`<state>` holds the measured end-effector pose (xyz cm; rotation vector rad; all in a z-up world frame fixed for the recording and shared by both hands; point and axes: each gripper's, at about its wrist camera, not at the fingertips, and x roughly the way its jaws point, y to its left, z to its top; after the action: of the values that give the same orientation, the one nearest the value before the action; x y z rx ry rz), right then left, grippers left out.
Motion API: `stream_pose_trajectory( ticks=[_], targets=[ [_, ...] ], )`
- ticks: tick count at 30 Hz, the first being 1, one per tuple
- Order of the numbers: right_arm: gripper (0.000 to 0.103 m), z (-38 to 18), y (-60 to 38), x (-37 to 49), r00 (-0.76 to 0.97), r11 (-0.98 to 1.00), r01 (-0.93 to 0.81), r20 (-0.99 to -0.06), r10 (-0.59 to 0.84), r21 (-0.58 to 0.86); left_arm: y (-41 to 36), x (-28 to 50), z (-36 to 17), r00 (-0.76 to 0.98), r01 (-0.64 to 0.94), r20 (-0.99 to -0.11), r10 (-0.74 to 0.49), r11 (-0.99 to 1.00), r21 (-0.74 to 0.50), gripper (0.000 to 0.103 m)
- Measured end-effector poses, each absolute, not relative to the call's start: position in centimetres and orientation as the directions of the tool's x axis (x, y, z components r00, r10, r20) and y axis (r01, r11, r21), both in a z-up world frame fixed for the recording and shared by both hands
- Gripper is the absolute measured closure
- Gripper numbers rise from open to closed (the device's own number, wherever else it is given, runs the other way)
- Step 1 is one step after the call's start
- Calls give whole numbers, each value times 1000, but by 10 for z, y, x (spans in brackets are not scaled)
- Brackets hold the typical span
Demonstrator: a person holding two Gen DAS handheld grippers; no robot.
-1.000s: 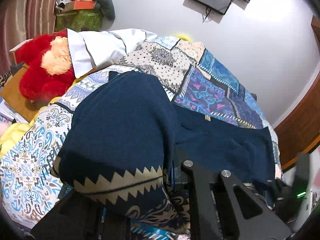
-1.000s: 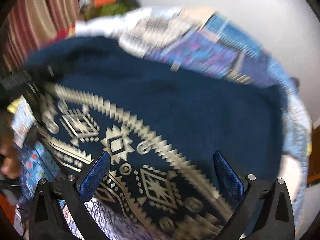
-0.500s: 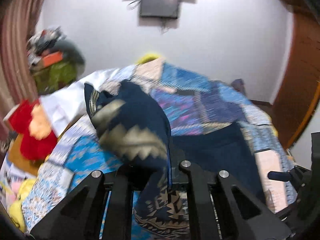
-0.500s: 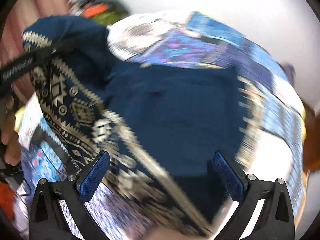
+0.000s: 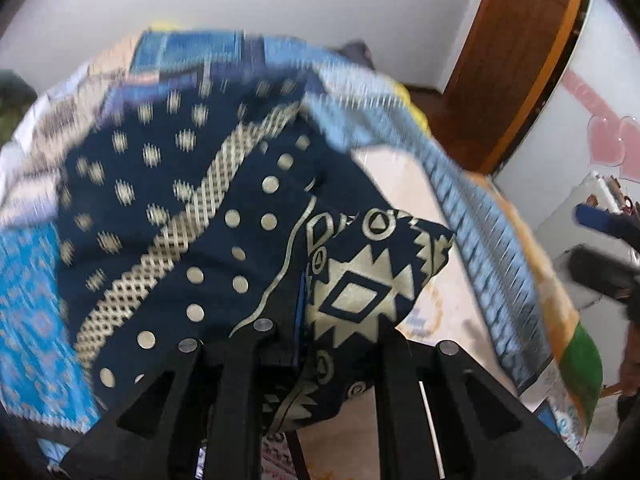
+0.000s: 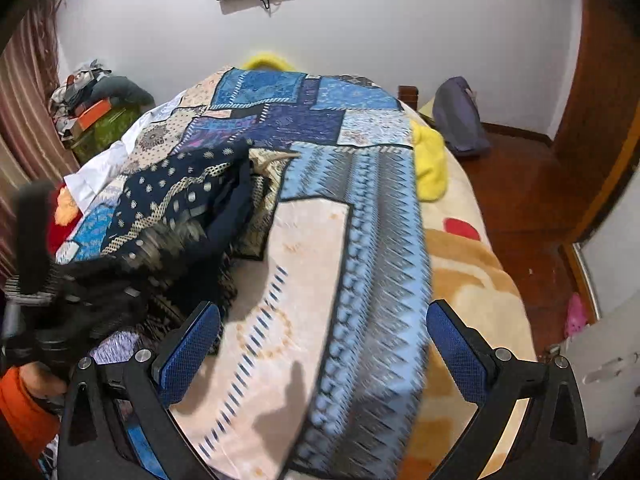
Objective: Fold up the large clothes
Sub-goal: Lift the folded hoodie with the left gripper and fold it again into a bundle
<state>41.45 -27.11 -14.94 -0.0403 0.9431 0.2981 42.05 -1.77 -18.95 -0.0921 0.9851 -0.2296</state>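
Observation:
A large navy garment with cream dots and zigzag patterns lies bunched on the left side of the bed; it also shows in the right wrist view. My left gripper is shut on a fold of this garment and holds it just above the bed. My right gripper is open and empty, with its blue pads wide apart over the pale bedcover to the right of the garment. The left gripper shows blurred at the left of the right wrist view.
The bed carries a blue patchwork quilt and a peach and orange blanket. A yellow cloth lies at the bed's right edge. A red plush toy and white cloth sit left. A wooden door stands right.
My left gripper has swung right and lowered with the garment, turning the dotted side up. My right gripper has moved right, off the garment, and now hangs over bare bedcover.

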Motion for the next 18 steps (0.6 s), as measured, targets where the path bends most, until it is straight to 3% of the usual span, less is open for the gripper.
stream_pose_trajectory(
  ticks=[6, 11, 15, 18],
  targets=[
    [0, -149, -275, 398, 532, 948, -303, -807, 257, 102, -13, 401, -173, 539, 184, -815, -214, 974, -134, 87],
    [0, -143, -264, 395, 523, 937, -314, -797, 304, 152, -13, 377, -158, 553, 215, -806, -211, 971, -107, 62],
    [0, -137, -249, 396, 521, 925, -335, -782, 342, 182, 3, 363, -142, 587, 197, -786, -191, 976, -90, 56],
    [0, -133, -233, 401, 511, 910, -357, -772, 378, 210, 24, 355, -129, 633, 158, -761, -140, 986, -50, 40]
  ],
)
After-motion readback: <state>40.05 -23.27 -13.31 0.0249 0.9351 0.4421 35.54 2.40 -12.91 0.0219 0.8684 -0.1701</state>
